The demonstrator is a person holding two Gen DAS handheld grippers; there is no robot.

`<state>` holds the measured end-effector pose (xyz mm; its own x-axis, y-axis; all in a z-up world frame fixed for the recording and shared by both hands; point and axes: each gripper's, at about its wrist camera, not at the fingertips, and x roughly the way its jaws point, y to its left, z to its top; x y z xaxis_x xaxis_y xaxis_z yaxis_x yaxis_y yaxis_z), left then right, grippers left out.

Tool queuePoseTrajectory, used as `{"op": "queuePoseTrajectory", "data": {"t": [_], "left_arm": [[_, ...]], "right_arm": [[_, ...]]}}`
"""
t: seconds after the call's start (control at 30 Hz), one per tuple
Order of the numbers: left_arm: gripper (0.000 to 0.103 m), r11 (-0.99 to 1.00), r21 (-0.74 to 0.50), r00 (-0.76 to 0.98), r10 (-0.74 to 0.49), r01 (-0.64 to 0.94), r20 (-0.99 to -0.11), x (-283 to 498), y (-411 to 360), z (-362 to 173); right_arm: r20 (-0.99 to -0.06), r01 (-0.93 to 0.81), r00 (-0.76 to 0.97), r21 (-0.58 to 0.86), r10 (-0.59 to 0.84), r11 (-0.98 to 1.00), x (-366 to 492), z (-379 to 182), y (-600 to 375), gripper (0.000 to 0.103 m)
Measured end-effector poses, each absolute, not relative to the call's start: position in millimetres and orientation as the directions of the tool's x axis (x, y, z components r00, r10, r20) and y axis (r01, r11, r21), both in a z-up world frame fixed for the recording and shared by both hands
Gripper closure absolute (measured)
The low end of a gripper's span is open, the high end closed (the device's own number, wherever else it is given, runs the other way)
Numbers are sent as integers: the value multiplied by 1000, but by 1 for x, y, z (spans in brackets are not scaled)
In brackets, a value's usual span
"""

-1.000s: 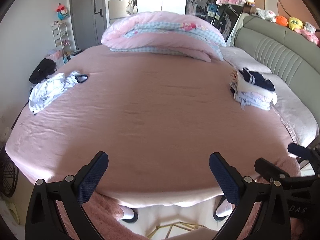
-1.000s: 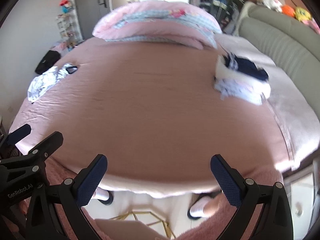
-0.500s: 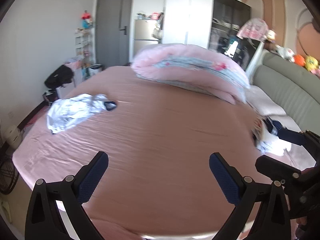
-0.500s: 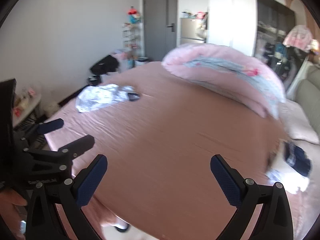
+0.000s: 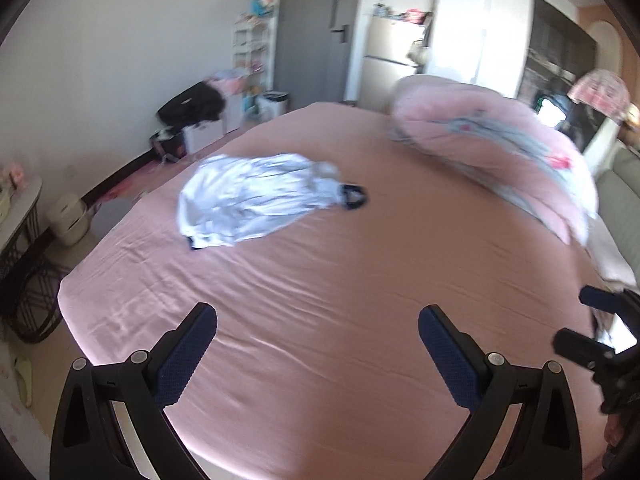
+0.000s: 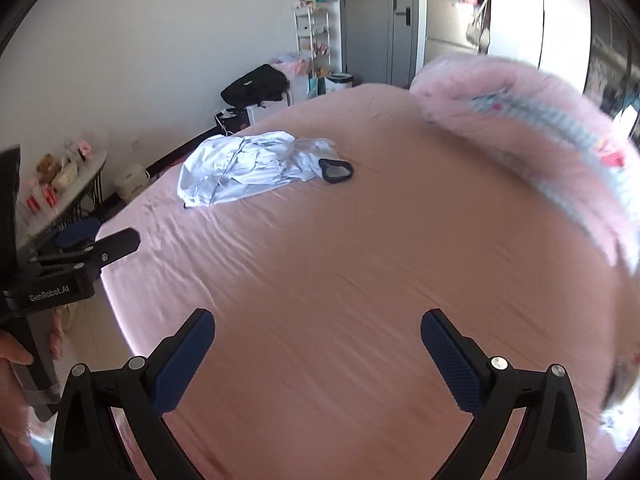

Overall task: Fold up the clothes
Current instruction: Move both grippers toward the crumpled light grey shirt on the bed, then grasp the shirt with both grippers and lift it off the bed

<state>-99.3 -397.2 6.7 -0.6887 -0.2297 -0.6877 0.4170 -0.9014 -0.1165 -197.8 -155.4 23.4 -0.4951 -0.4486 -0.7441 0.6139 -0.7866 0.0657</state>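
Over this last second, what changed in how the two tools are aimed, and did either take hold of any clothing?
Both tools swung left: the folded stack that sat at the right a second ago has left view, and the crumpled white garment now lies ahead. The left tool and right tool stayed open and empty. The garment and the rolled pink duvet lie as before on the pink sheet.
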Motion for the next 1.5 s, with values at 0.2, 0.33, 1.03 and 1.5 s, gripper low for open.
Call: {"op": "queuePoseTrajectory", "data": {"t": [0.2,0.33,1.03,1.5], "left_arm": [[1,-809,-238,-655,-222,537,-722,-131,-497,-41],[1,-749,-298,-643,-217,592,-735,-163,-560,-75],[84,-760,-226,-566,-217,609,-795,-259,-636,-149],[88,-889,-301,-559,63,345,-826,-214,-461,-104]], "right_arm": [[-759,598,-470,103,-451,-795,-275,-13,-234,0],[-773,629,-458,67,-439,-775,-331,-41,-314,0],[-887,658,-353,-8,-299,-753,-509,-185,-535,69],[-853,553,-491,-146,-179,-821,-456,-129,-332,90]]}}
